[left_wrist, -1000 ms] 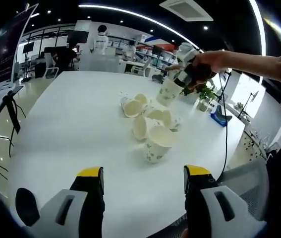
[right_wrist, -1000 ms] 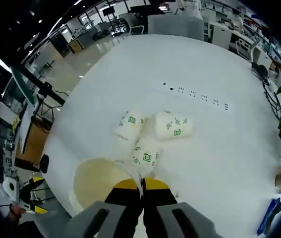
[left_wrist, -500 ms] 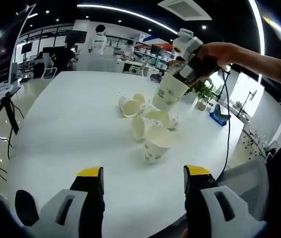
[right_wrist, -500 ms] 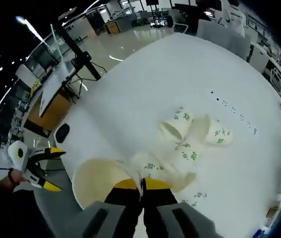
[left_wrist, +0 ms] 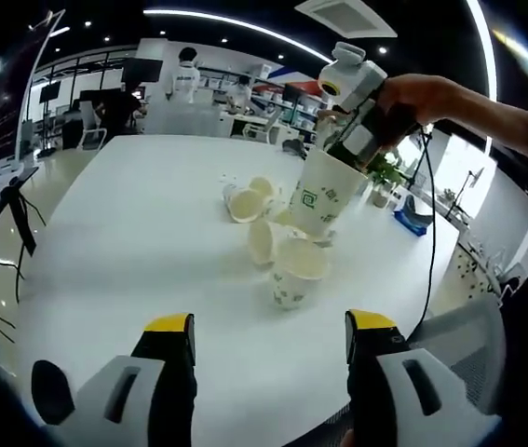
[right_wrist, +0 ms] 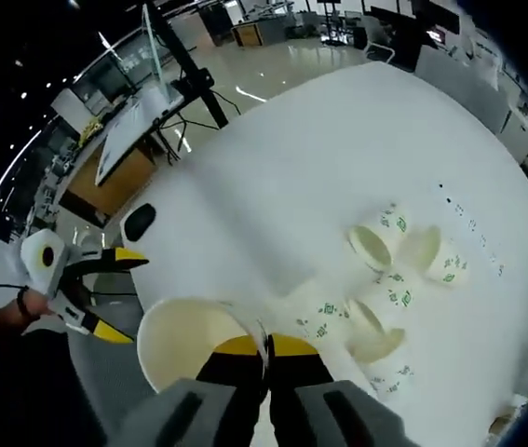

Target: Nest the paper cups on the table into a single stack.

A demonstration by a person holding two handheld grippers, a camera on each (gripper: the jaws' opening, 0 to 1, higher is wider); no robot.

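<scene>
paper cups lie scattered near the centre of the left gripper view, on the white table, most tipped on their sides and one upright cup nearest the camera. thin, light paper like this will likely crush under a hard squeeze and slide easily on the smooth top, so the stiffer rolled rim looks the best place to take hold. the right gripper, at bottom centre of the right gripper view, has its jaws pressed together on the rim of the held cup, whose open mouth sits just left of the jaws. in the left gripper view that cup hangs at upper centre, just above the upright one and not yet nested. the left gripper waits at the bottom of the frame, jaws spread wide, holding nothing, well apart from the pile.
</scene>
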